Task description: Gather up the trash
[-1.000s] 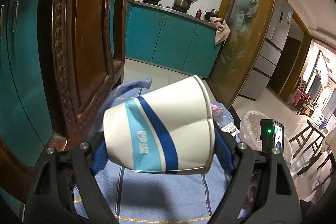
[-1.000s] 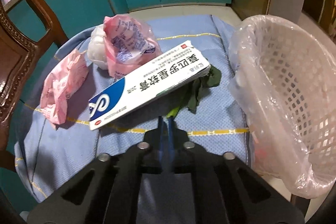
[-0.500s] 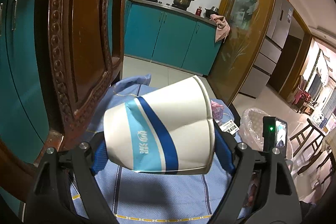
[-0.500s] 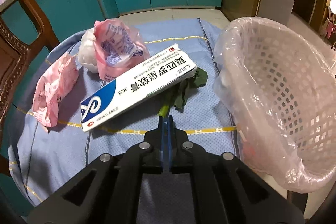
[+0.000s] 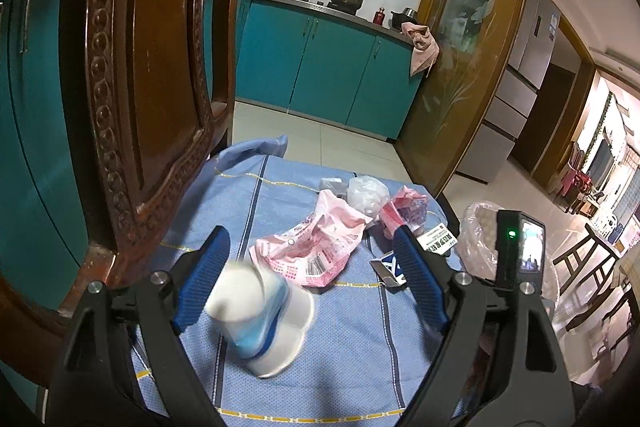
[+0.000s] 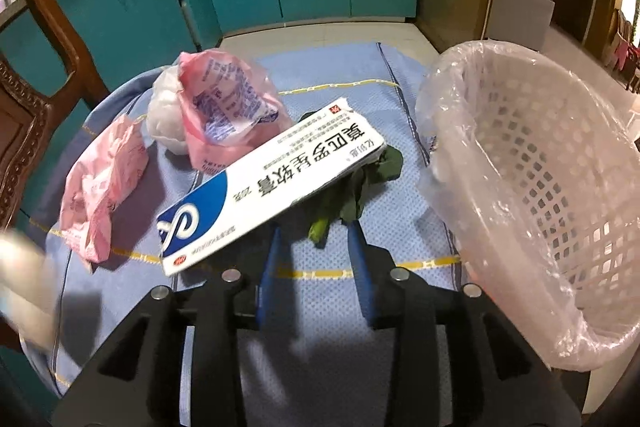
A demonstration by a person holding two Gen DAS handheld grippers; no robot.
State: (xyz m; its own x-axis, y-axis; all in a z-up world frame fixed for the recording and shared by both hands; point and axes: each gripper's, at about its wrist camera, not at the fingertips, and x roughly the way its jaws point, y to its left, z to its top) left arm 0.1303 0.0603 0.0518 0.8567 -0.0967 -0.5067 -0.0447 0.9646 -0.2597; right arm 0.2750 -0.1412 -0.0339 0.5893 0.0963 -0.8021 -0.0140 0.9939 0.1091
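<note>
Teal kitchen cabinets (image 5: pixel 320 67) fill the background, and a blue cloth (image 5: pixel 352 347) covers the counter. At lower centre of the left wrist view the left hand-held gripper (image 5: pixel 308 267) is spread wide — the paper cup (image 5: pixel 260 315) is blurred between its fingers, nearer the left one. At lower centre of the right view, the right hand-held gripper (image 6: pixel 316 255) is partly spread, holding nothing — the medicine box (image 6: pixel 272 187) is just above it, the lined basket (image 6: pixel 532 203) at right.
</note>
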